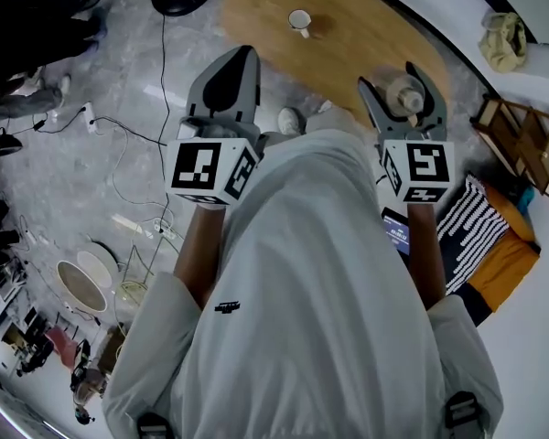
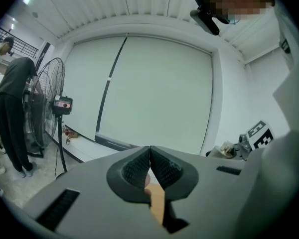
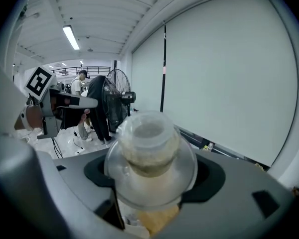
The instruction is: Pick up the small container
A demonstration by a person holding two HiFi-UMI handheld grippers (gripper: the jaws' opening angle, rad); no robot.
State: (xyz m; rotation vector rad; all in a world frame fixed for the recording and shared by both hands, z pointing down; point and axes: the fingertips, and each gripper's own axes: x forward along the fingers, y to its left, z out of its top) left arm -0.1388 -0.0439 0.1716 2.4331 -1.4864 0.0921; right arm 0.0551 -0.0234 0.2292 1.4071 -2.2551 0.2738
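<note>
A small clear plastic container (image 3: 149,158) with a lid and pale contents sits between the jaws of my right gripper (image 3: 152,176), which is shut on it. In the head view the same container (image 1: 407,94) shows between the right gripper's (image 1: 403,94) dark fingers, raised above the edge of the round wooden table (image 1: 348,35). My left gripper (image 1: 229,85) is held up at the left with its jaws shut and nothing between them; its ribbed pads (image 2: 139,169) meet in the left gripper view, where my left gripper (image 2: 149,171) points at a white wall.
A white cup (image 1: 299,21) stands on the wooden table. Cables (image 1: 119,154) run over the grey floor at the left. A wooden rack (image 1: 522,140) and striped cushions (image 1: 471,222) are at the right. A standing fan (image 2: 52,108) and a person (image 2: 12,113) are to the left.
</note>
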